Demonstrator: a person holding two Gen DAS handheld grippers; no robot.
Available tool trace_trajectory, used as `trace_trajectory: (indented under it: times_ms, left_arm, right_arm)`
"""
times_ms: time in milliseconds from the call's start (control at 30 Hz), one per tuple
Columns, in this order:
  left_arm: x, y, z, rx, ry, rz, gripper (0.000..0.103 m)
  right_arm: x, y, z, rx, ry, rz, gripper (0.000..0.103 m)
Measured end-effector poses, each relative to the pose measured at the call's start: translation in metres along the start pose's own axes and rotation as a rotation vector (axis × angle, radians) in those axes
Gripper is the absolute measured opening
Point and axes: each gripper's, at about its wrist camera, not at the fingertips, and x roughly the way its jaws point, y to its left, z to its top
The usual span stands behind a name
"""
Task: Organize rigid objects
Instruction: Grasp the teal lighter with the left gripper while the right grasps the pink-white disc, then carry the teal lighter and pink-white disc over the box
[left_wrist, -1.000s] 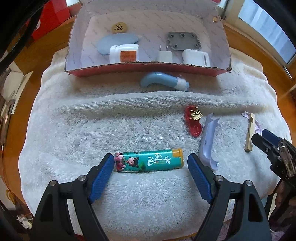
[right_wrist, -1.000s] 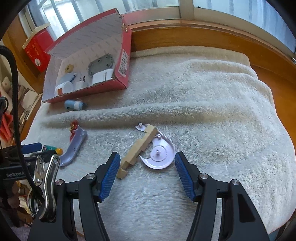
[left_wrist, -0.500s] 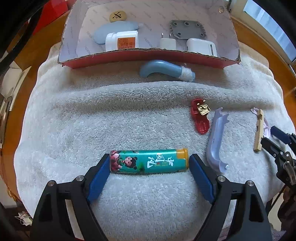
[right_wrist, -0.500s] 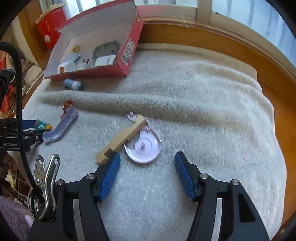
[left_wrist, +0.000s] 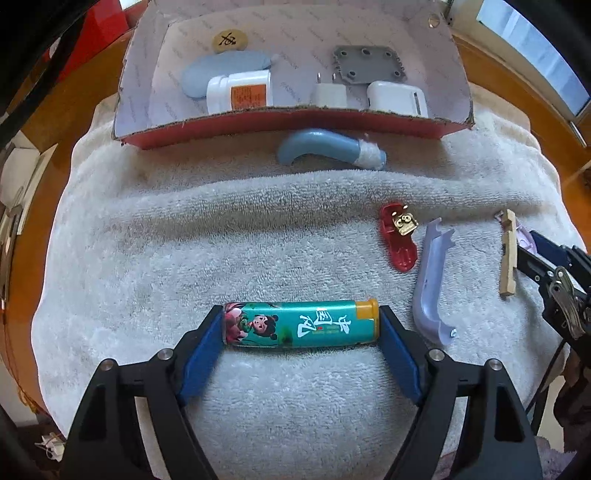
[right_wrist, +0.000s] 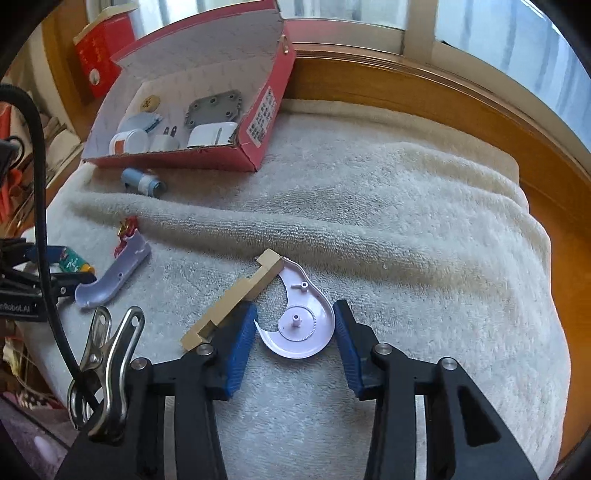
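At the bottom of the left wrist view, the left gripper (left_wrist: 301, 326) is closing its wide-spread jaws on the tube (left_wrist: 301, 324), a teal tube with an orange cap that lies crosswise on the towel (left_wrist: 147, 258). Both blue pads meet the tube's ends. Right of it a curved lilac shell (left_wrist: 430, 280) lies lengthwise, and just beyond that a red clip (left_wrist: 397, 240) with a small gold piece on top. At the right edge a wood strip (left_wrist: 506, 254) sits beside the right gripper's dark tips. Past a fold in the towel, a blue handle (left_wrist: 328, 149) lies just before the box (left_wrist: 295, 123), which fills the top of the frame and holds a white bottle, two white chargers, a grey plate, a blue oval piece and a tan disc.

At the bottom centre of the right wrist view, the right gripper (right_wrist: 293, 330) is closing at a middling gap around the lilac disc (right_wrist: 306, 321), a flat spiral-shaped plastic part. The right pad is at its rim; the left pad looks just clear, resting against the wood strip, which angles up behind the disc. The shell, clip and tube with the left gripper are at the left edge, and the box sits at the upper left.
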Motion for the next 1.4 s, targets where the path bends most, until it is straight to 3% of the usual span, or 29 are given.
trace_trajectory:
  times_ms: [233,467,933,1400]
  left_arm:
    - [-0.026,0.026,0.008,0.018,-0.067,0.006,0.081]
    - [-0.044,0.04,0.015,0.029,-0.125,-0.016,0.081]
    - [-0.068,0.048,0.026,0.048,-0.236,-0.047,0.081]
    - [-0.091,0.066,0.062,0.028,-0.335,-0.047,0.081]
  right_arm:
    - [-0.007,-0.006,0.003,0.086,0.014,-0.119,0.043]
    - [-0.033,-0.004,0.012,0.145,-0.045,-0.16,0.043]
    - [-0.049,0.067,0.058,0.111,-0.129,0.017,0.043]
    - [-0.04,0.111,0.103,0.082,-0.167,0.08,0.043]
